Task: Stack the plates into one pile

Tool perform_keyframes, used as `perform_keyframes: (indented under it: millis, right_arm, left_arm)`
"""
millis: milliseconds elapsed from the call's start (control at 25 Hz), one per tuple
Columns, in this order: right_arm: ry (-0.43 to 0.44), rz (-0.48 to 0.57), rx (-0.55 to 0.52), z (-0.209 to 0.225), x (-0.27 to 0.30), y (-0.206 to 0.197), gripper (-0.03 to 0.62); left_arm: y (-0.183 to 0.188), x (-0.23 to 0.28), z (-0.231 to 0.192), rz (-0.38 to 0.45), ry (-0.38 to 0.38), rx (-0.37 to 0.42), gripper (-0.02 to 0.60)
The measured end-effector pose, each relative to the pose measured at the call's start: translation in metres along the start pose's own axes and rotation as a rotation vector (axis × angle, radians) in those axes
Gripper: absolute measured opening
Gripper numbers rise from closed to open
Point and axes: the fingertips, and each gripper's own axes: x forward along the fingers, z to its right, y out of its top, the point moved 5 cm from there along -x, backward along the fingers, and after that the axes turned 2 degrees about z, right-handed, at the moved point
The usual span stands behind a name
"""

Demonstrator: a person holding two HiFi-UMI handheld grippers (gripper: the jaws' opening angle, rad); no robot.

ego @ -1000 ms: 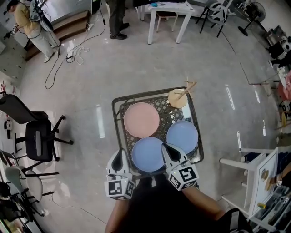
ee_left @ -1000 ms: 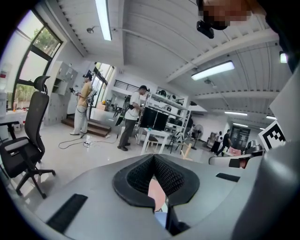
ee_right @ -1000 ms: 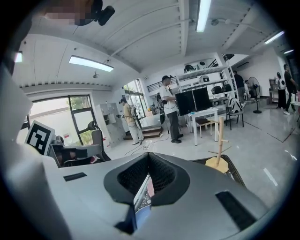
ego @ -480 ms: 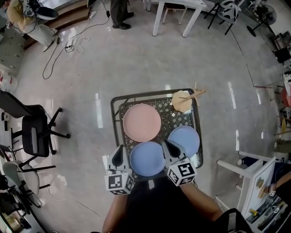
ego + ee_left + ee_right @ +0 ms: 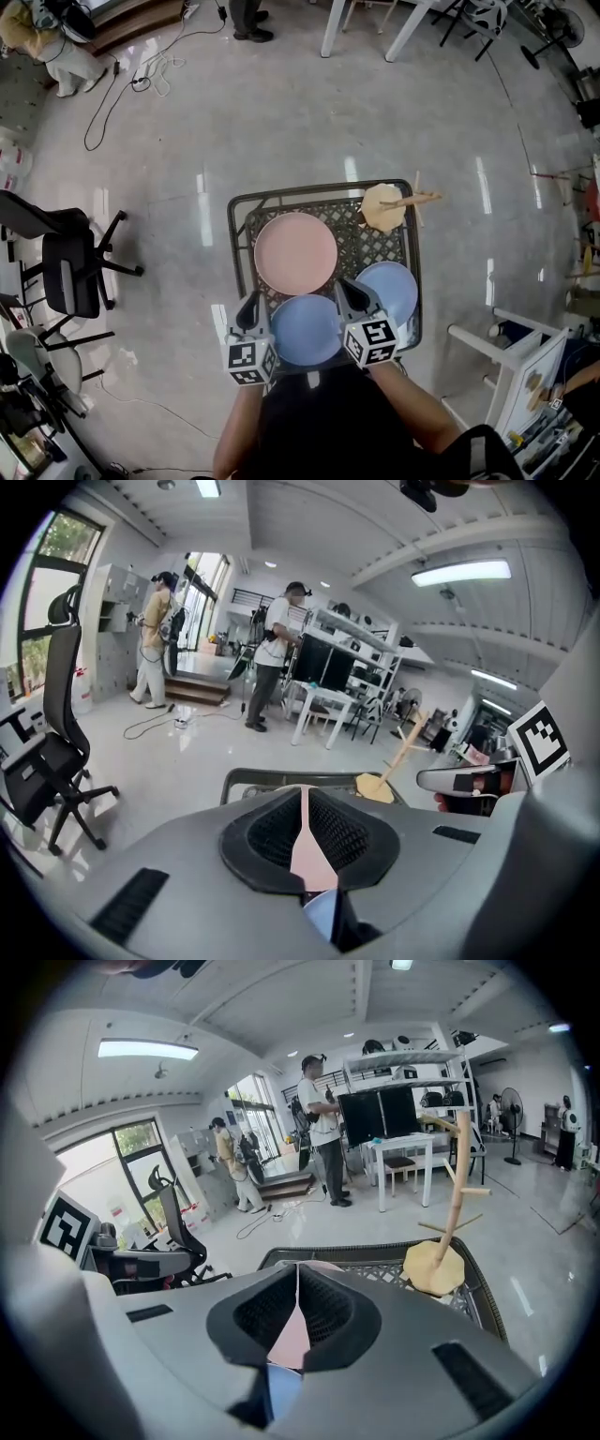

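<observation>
Three plates lie singly on the black mesh table [image 5: 240, 214], none stacked: pink plate [image 5: 295, 253] at the far left of the top, near blue plate [image 5: 306, 329] at the edge closest to the person, second blue plate [image 5: 392, 291] to its right. Pink plate and near blue plate lie just beside each other; cannot tell if the rims touch. A wooden stand [image 5: 382, 206] with a tilted stick occupies the far right corner, apart from the plates. Left gripper [image 5: 251, 307] hangs at the left rim of the near blue plate; right gripper [image 5: 343, 291] hangs over the gap between the two blue plates. Contact with either plate cannot be told from the head view. Left gripper view: jaws closed together, nothing gripped, only a thin slit through which pink and blue plate surfaces show. Right gripper view: same, jaws closed on nothing, wooden stand visible ahead to the right. Surroundings: pale glossy floor, a black office chair [image 5: 70, 272] well to the left of the table, cables [image 5: 141, 75] on the floor beyond, two people [image 5: 277, 653] standing at the far side of the room.
</observation>
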Motion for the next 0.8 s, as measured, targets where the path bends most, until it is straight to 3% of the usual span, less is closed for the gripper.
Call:
perform_keyframes:
  millis: [440, 680, 800]
  right_arm:
    - [-0.039, -0.145, 0.041, 0.033, 0.047, -0.043, 0.011]
    - [-0.048, -0.194, 0.073, 0.047, 0.066, -0.063, 0.017]
    - [-0.062, -0.225, 0.089, 0.054, 0.075, -0.074, 0.060]
  left_arm:
    - [-0.047, 0.050, -0.024, -0.102, 0.059, -0.054, 0.021]
    - [-0.071, 0.074, -0.031, -0.169, 0.067, -0.044, 0.075]
    - [-0.081, 0.083, -0.034, -0.197, 0.071, -0.061, 0.093]
